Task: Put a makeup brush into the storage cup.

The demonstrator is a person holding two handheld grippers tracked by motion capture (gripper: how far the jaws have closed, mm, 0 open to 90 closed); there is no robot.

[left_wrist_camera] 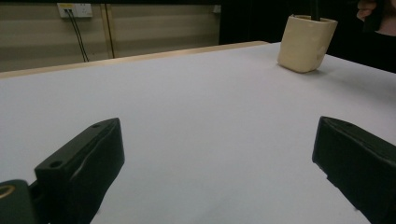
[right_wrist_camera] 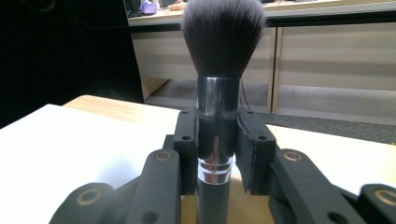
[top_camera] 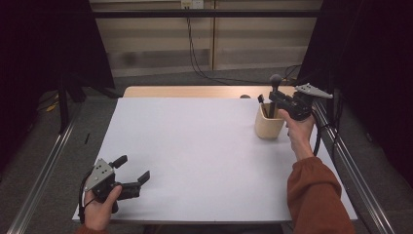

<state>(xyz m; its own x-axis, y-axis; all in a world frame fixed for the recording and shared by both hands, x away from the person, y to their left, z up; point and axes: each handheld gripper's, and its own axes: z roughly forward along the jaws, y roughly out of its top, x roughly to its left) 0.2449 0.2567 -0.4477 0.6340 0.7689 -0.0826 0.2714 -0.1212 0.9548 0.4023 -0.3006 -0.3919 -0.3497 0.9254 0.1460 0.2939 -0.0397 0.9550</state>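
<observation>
Item: makeup brush (right_wrist_camera: 218, 93), dark bristles up, chrome ferrule, black handle, upright. Held by: right gripper (right_wrist_camera: 218, 144), jaws pinching the ferrule from both sides, pads flat against the metal. Location: directly over the cup (top_camera: 269, 126), a pale wooden holder standing on the white table (top_camera: 195, 156) near its far right corner; in the high view the brush handle seems to run down into the cup mouth, though how deep cannot be told. Also in cup: a second, smaller brush (top_camera: 261, 101) leaning at the left side of the rim. Left gripper (top_camera: 132, 174): near left corner of the table, jaws spread, nothing between them, low over the bare surface and well apart from the cup. Step in hand, as judged: standing the brush in the cup. Handling notes: keep the brush vertical and lower straight; favour the right side of the mouth so the handle does not knock the smaller brush; let go only once the handle rests on the bottom, then draw the jaws apart and lift clear without catching the bristles. The cup looks light and may tip or slide if pushed sideways. Edges: the cup sits near the table's right edge, with a metal rail (top_camera: 350, 170) just beyond. Open room: the whole middle and left of the table.
</observation>
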